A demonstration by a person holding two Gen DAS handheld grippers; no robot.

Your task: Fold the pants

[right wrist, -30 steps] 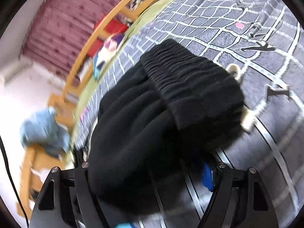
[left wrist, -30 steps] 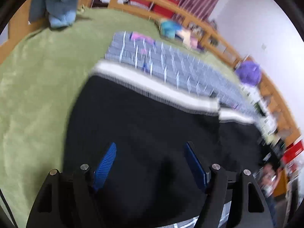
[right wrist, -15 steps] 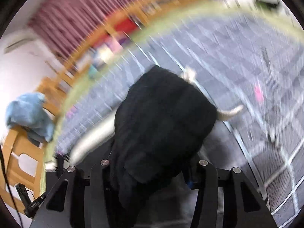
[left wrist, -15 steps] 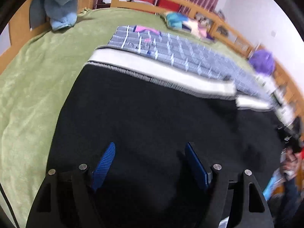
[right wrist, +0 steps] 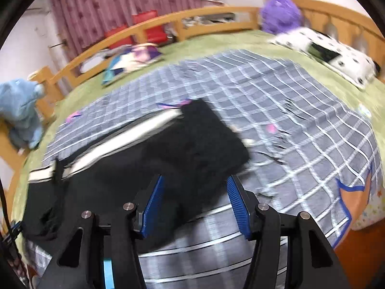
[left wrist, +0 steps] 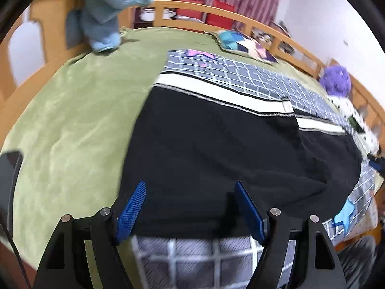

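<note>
While both grippers stand with fingers spread apart and nothing between them, the bed (left wrist: 62,125), covered in green fabric, fills most of each view. Its wooden rail (right wrist: 211,19) curves across the top of the frame in the right wrist view. A grey checked blanket (right wrist: 300,130) lies over the green cover and occupies the centre and right of that view. On the blanket and partly on the green cover lie the black pants (left wrist: 216,156), spread across the centre of the left wrist view, with a white side stripe (left wrist: 216,89) running along their upper edge. In the right wrist view the pants (right wrist: 192,144) reach from lower left to centre, their right end folded into a thicker bundle. A blue garment (left wrist: 108,12) hangs at upper left, a patterned cushion (left wrist: 243,44) sits at upper centre, and a purple plush (right wrist: 280,14) rests at upper right. The left gripper (left wrist: 190,207) hovers over the pants' near edge; the right gripper (right wrist: 195,200) is at the folded end; contact cannot be told.
</note>
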